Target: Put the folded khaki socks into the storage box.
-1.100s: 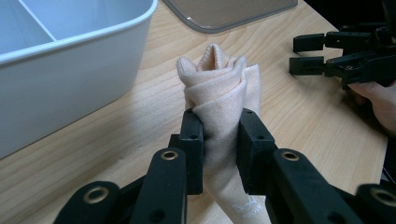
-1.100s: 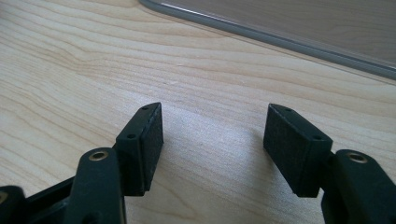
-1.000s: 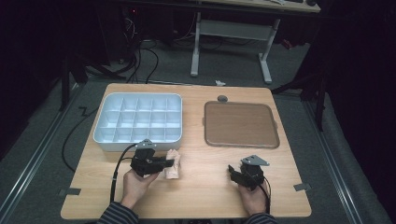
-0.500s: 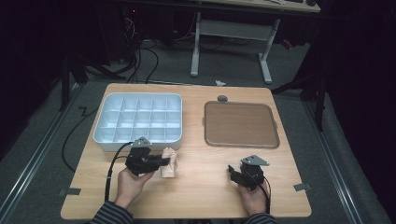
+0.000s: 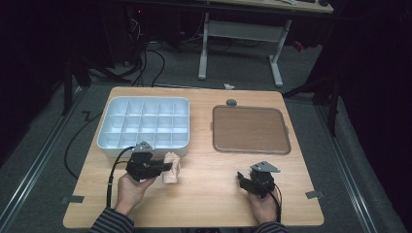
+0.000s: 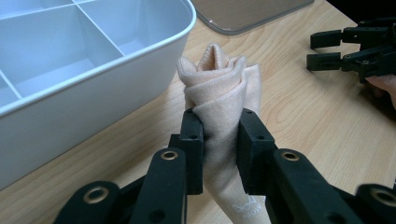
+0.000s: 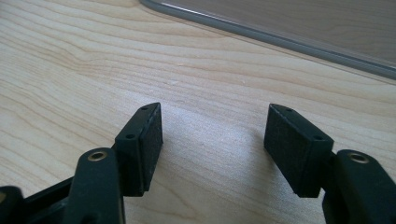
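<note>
A peach-coloured cloth [image 6: 219,88] is bunched into a standing fold, and my left gripper [image 6: 220,135] is shut on its lower part, pads pressing both sides. From the high view, that cloth [image 5: 171,169] sits just in front of the white divided tray [image 5: 108,141], with my left gripper [image 5: 164,166] reaching it from the left. My right gripper [image 7: 212,142] stands open over bare wood with nothing between its jaws. It rests near the front right of the table [image 5: 245,179], pointing left, and it also appears far off in the left gripper view [image 6: 327,49].
The white tray [image 6: 140,70] with several empty compartments lies close on the cloth's left. A brown flat tray [image 5: 250,128] lies at the back right, its grey rim [image 7: 261,32] beyond my right gripper. A small grey disc [image 5: 231,102] sits behind it.
My left gripper has shifted slightly toward the tray with the cloth in it, and the cloth now stands a little more upright. The right hand has stayed put.
</note>
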Motion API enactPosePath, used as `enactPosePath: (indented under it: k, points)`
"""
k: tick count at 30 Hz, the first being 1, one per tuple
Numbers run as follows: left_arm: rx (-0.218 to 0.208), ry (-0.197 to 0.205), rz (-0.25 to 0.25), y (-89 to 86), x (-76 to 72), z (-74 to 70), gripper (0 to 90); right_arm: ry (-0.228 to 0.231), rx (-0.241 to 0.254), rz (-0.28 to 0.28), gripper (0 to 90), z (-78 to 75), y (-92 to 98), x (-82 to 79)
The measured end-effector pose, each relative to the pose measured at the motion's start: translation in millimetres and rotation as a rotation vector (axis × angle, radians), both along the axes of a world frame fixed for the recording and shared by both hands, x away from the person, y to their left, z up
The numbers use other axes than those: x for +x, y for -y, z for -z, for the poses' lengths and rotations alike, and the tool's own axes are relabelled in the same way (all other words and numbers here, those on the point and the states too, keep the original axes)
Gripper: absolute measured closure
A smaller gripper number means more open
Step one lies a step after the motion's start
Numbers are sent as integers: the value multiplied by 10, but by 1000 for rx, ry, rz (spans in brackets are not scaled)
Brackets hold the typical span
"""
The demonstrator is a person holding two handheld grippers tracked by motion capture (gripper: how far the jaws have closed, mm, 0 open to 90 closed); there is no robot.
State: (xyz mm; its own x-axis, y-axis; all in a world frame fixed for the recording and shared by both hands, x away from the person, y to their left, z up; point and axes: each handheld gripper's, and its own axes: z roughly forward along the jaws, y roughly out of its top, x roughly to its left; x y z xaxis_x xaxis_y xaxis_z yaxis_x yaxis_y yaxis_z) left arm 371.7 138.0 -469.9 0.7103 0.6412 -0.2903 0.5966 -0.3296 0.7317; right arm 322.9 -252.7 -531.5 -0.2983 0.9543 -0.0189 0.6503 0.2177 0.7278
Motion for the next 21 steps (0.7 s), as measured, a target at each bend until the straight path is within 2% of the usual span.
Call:
enactPosePath:
  k: [14, 21]
  points:
    - [0, 11, -25, -144, 22, -73, 747, 0, -3, -7, 363, 0, 0, 1]
    - [-17, 13, -37, -199, 37, -110, 747, 0, -3, -7, 362, 0, 0, 1]
